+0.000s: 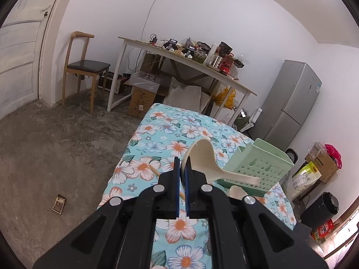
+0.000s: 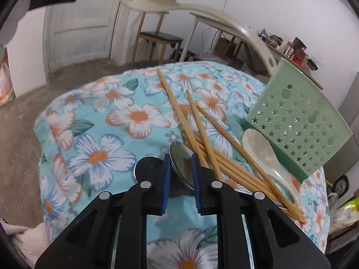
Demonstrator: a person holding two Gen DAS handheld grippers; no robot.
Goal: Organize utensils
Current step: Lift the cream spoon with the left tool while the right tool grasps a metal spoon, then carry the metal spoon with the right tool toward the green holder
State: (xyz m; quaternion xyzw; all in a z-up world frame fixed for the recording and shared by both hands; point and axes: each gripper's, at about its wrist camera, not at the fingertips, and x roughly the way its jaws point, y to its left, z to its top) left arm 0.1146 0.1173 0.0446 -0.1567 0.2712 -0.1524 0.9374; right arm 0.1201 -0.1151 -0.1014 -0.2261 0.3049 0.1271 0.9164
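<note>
My left gripper [image 1: 182,163] is shut on the bowl edge of a cream rice paddle [image 1: 203,157], held in the air with its handle pointing toward the green utensil holder [image 1: 260,165]. The paddle also shows at the top of the right wrist view [image 2: 202,11], its handle end just above the holder [image 2: 298,121]. My right gripper [image 2: 180,163] is open, low over the flowered cloth [image 2: 101,134], with a metal spoon [image 2: 181,163] lying between its fingers. Several wooden chopsticks [image 2: 202,134] lie in a loose pile. A white ceramic spoon [image 2: 264,154] lies against the holder.
The table has drop-offs to bare floor on the left and far sides. A cluttered long table [image 1: 186,60], a chair [image 1: 85,67] and a grey fridge [image 1: 289,105] stand beyond. Boxes and bags [image 1: 318,168] sit on the floor to the right.
</note>
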